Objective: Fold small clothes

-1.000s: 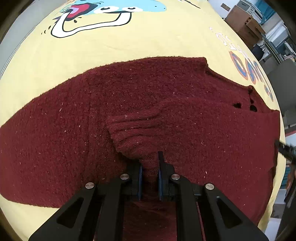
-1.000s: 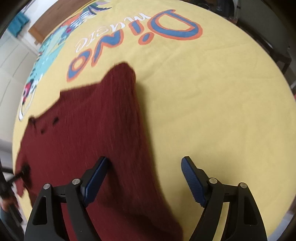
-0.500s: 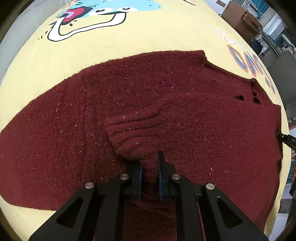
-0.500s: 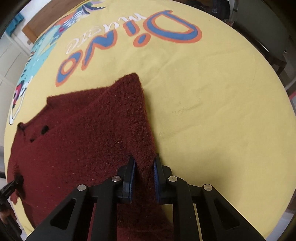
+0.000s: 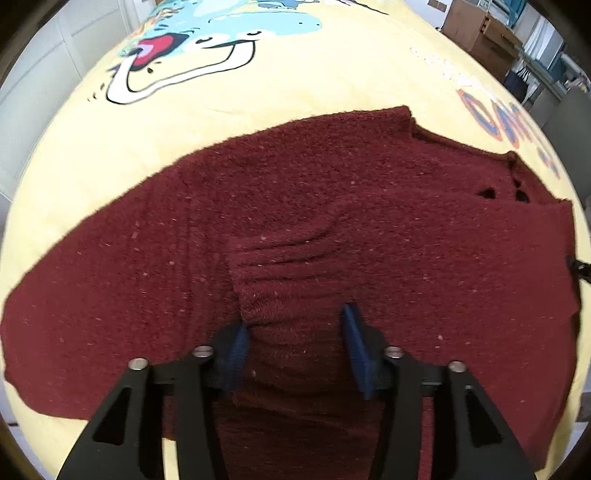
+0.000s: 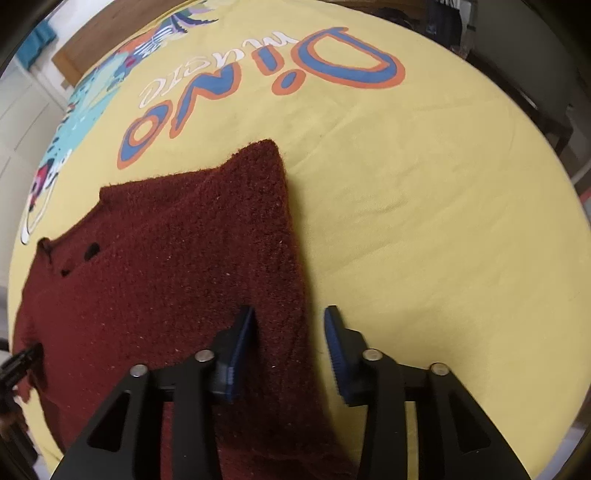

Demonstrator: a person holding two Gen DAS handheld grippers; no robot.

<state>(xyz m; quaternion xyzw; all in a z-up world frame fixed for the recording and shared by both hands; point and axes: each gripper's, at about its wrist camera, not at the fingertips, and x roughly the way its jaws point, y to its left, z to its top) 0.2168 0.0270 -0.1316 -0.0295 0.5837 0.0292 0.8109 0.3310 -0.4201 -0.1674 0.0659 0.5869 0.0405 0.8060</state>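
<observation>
A dark red knitted sweater [image 5: 332, 206] lies spread on a yellow printed cloth [image 5: 295, 74]. One sleeve is folded across the body, its ribbed cuff [image 5: 280, 280] lying between my left gripper's fingers. My left gripper [image 5: 295, 332] is open, its blue pads on either side of the cuff. In the right wrist view the sweater [image 6: 166, 258] lies with its folded side edge running toward me. My right gripper [image 6: 290, 339] is open and straddles that edge low over the cloth.
The yellow cloth [image 6: 424, 221] carries a cartoon dinosaur print [image 5: 192, 48] and "Dino" lettering [image 6: 266, 85]. Wooden furniture [image 5: 476, 26] stands beyond the far right edge. A dark chair [image 6: 535, 92] stands past the cloth's right side.
Both grippers have opened. The left let go of the sleeve cuff, which now lies flat on the sweater. The right let go of the sweater's side edge it pinched half a second ago.
</observation>
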